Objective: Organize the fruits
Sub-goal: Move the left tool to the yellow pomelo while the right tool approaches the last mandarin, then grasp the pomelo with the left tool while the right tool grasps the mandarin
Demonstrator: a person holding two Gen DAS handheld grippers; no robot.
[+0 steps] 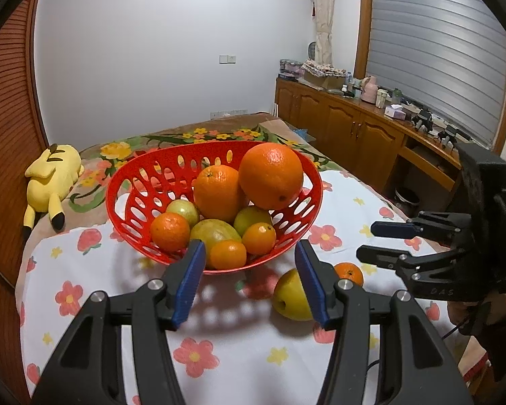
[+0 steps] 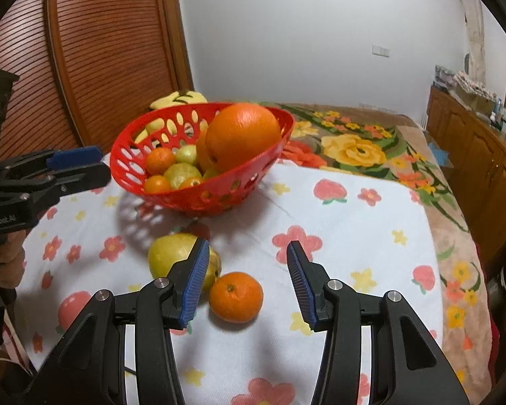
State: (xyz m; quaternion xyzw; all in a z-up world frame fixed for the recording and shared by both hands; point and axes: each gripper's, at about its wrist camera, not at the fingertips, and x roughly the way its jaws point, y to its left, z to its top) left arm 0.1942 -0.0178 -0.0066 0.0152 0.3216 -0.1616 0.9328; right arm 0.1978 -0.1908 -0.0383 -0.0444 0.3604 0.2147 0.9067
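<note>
A red perforated basket (image 1: 131, 199) (image 2: 199, 199) stands on the flowered cloth and holds two large oranges (image 1: 270, 175) (image 2: 243, 135), several small tangerines and green-yellow fruits. A yellow-green fruit (image 1: 288, 295) (image 2: 170, 253) and a small tangerine (image 1: 349, 272) (image 2: 236, 297) lie on the cloth in front of the basket. My left gripper (image 1: 249, 280) is open and empty, just before the basket's near rim. My right gripper (image 2: 246, 281) is open and empty, with the loose tangerine between its fingers' line. It also shows in the left wrist view (image 1: 366, 239).
A yellow plush toy (image 1: 50, 182) lies at the left by the wooden slatted wall. A wooden cabinet (image 1: 354, 125) with clutter runs along the right. A flowered blanket (image 2: 354, 148) lies beyond the white cloth.
</note>
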